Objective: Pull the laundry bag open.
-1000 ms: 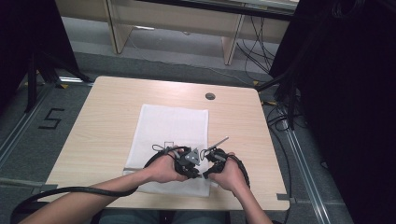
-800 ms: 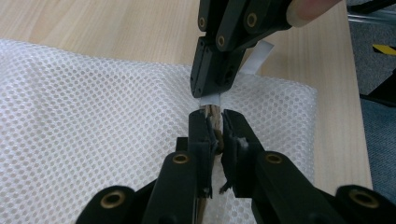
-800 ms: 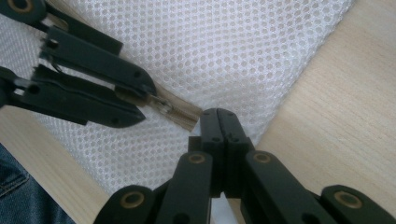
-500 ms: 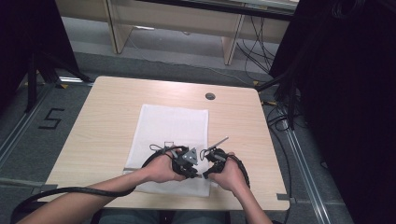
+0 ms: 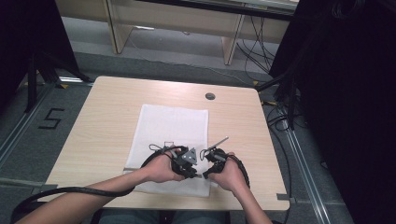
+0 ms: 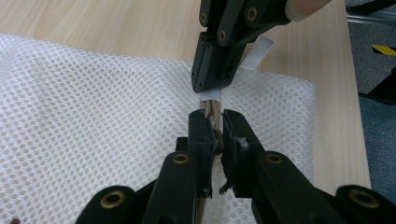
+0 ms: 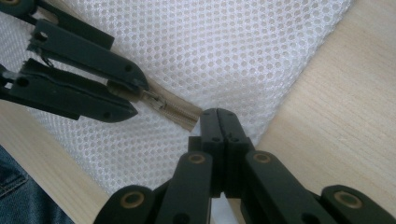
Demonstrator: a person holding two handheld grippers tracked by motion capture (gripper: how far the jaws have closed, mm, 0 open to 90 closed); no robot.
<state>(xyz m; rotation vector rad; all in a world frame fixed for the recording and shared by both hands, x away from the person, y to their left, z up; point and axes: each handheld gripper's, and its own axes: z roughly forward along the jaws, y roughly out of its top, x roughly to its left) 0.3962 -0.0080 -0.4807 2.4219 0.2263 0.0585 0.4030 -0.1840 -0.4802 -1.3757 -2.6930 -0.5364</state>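
— What's laid out, biggest thing first?

— A pale wooden surface [image 5: 107, 121], and on it a white mesh bag [image 5: 170, 126] lying flat, its near edge toward the person. A small round grommet [image 5: 210, 96] sits in the wood beyond the bag, well apart from it.

— And the hands?

— Both are at the bag's near edge, close together. The left tool [image 6: 214, 128] has its jaws nearly together, pinching the beige zipper [image 7: 173, 109] at the slider (the metal pull shows just past its tips in the right gripper view). The right tool [image 7: 219, 116] is pressed fully together on the end of that zipper tape, at the bag's corner by its white tag [image 6: 257, 53].

— How near are the two tools?

— Almost tip to tip in the left gripper view, with a short stretch of zipper teeth between them.

— Is the bag raised?

— Can't tell; the mesh lies against the surface around the grip.
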